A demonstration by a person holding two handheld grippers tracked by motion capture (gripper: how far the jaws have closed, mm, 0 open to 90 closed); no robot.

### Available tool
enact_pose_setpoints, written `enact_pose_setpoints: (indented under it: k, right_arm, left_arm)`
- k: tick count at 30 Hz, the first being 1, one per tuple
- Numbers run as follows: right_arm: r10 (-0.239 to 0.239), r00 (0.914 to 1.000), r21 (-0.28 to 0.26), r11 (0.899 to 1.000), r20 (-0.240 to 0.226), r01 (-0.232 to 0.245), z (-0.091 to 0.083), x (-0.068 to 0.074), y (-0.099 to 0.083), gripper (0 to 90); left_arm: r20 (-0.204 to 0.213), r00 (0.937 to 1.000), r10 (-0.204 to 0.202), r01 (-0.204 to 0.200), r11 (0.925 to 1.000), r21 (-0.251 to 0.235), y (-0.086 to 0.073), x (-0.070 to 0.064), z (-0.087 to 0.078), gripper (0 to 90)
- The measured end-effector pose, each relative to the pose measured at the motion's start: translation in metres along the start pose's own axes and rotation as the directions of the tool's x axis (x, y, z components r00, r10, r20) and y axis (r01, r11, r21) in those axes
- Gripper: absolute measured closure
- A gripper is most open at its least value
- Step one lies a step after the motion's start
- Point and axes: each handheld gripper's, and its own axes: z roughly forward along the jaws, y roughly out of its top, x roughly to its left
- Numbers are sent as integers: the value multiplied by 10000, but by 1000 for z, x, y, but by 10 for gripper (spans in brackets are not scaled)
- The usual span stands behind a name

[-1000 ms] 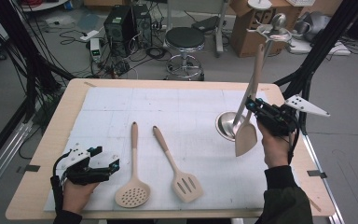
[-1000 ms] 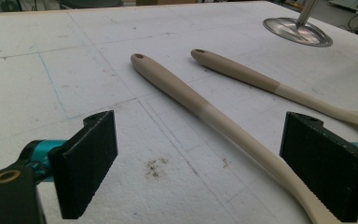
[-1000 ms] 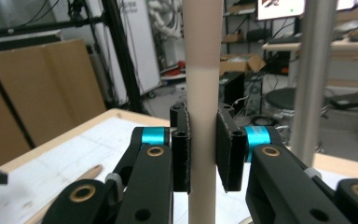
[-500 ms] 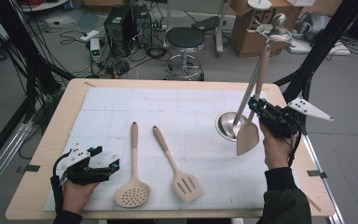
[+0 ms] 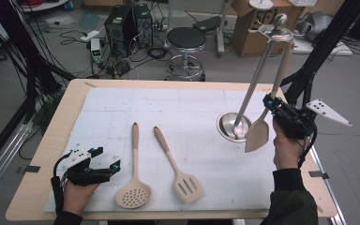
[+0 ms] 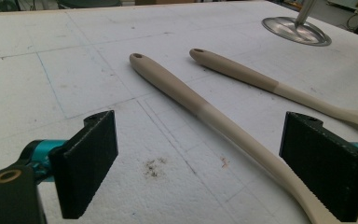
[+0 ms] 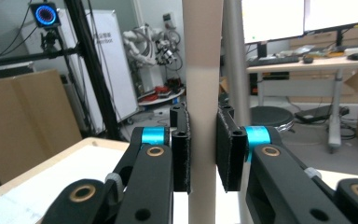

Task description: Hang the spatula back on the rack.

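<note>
Clamped tight between the jaws of the right hand-held gripper: the beige handle of a solid spatula, blade hanging down, handle pointing up. Seen along the right gripper view, both pads press flat against the spatula, right hand-held gripper shut on it, with the steel pole of the hanging stand just behind.

Compared with a second ago, shifted a little toward the right edge of the tabletop and raised slightly. Blade now clear of the stand's round base, hanging in the air just beside it near the right edge. Handle tip now close beside the hooks at the top of the hanging stand, though whether it touches a hook cannot be told. Judging by this, in the middle of hanging the spatula: lifted and nearly lined up, not yet hooked.

Nothing changed on the near-left side. Left hand-held gripper resting on the white mat by the near-left corner, jaws spread wide, gripping nothing. In the left gripper view, left hand-held gripper open around the handle of the skimmer without touching it. Skimmer and slotted turner lying flat toward the near edge, unmoved, probably next to be hung.
</note>
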Motion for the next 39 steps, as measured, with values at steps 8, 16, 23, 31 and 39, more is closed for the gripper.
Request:
enact_pose_setpoints:
  k: [8,16,23,31,39]
  right_arm:
    - [192,9996,-225,9996,202,-187,-8,-10,5,787]
    - [439,9990,-137,9989,-35,-440,-7,-20,5,787]
    - [553,9980,96,9984,-299,-550,-4,-21,3,787]
    - [300,9979,183,9994,-581,-290,6,-10,0,787]
    - [178,9985,87,9998,-527,-174,11,-6,-9,781]
  left_arm:
    - [2,10000,25,-25,10000,2,0,-1,0,120]
    - [-14,10000,25,-25,10000,2,0,0,1,120]
    - [-30,10000,37,-37,10000,18,0,0,1,120]
    - [2,10000,14,-14,10000,2,0,-1,1,120]
    - [15,10000,32,-32,10000,3,0,-1,0,120]
